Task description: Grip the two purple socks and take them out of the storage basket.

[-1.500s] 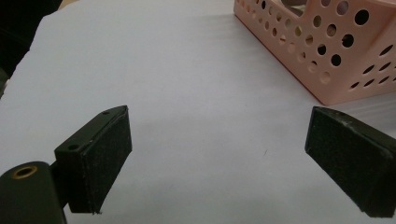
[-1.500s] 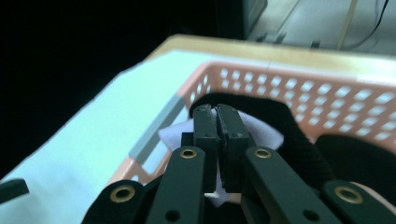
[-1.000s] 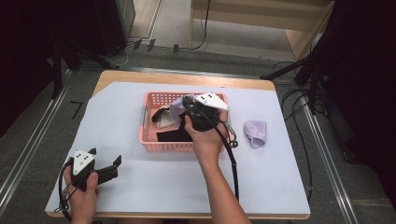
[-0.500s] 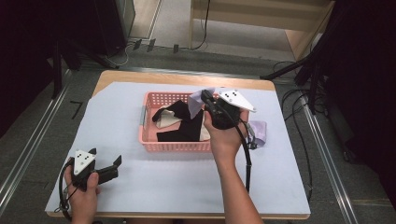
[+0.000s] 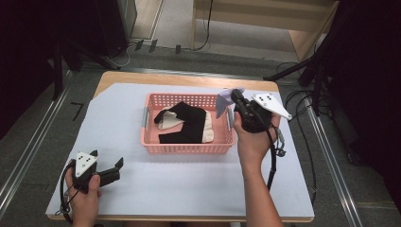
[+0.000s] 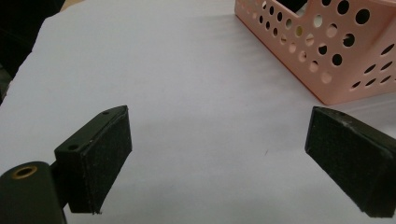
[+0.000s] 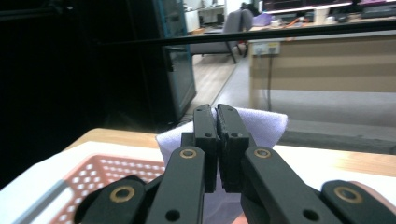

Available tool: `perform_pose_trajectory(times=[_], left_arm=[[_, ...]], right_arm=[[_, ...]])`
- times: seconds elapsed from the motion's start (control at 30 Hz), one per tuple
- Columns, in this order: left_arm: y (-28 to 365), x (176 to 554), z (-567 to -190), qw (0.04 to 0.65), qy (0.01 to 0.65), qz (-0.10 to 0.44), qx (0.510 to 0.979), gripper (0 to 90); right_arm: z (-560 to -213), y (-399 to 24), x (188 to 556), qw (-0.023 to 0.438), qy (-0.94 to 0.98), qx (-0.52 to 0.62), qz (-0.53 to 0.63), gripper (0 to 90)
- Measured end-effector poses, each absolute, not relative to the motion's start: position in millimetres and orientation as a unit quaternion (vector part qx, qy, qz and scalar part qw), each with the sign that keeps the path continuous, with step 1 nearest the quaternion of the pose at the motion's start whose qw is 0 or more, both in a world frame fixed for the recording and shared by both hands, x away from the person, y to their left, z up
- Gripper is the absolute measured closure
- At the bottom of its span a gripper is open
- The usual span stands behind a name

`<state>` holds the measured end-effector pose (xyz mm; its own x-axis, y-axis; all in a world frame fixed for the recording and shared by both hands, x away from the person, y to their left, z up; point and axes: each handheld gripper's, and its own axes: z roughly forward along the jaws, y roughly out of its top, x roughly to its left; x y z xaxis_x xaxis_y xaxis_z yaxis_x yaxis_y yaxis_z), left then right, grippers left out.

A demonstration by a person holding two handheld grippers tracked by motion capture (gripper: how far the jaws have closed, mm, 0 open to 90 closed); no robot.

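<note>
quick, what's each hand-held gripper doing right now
Left hand-held gripper: open, nothing between its jaws, low over the white sheet.
Right hand-held gripper: shut on a lavender cloth, held up by the pink basket.

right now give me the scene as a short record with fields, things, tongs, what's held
surface: white sheet over a wooden table
container: pink perforated plastic basket, mid-table
in basket: black and cream cloth pieces
right tongs: shut on a pale lilac cloth, lifted above the basket's right end
left tongs: open, nothing between the pads, low over the sheet near the front left corner
</note>
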<state>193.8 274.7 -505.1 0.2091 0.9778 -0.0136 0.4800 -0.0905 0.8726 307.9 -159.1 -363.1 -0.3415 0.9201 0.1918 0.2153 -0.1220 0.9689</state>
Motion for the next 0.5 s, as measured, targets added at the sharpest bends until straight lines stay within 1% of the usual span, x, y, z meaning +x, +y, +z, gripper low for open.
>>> perform_pose_trajectory(times=[0.13, 0.27, 0.4, 0.5], left_arm=[[274.2, 194.1, -505.2, 0.397, 0.545, 0.314, 0.669, 8.0], [273.6, 194.4, -505.4, 0.394, 0.544, 0.316, 0.670, 8.1], [273.2, 194.8, -505.6, 0.394, 0.544, 0.316, 0.670, 8.1], [272.5, 194.5, -505.4, 0.390, 0.543, 0.318, 0.673, 8.1]], right_arm=[[-365.2, -177.4, 306.9, 0.315, 0.576, 0.495, 0.568, 88.3], [-372.7, -209.3, 304.1, 0.327, 0.562, 0.516, 0.557, 88.3], [-379.0, -222.9, 302.3, 0.331, 0.556, 0.527, 0.551, 88.3], [-390.7, -234.6, 301.1, 0.329, 0.554, 0.542, 0.540, 88.3]])
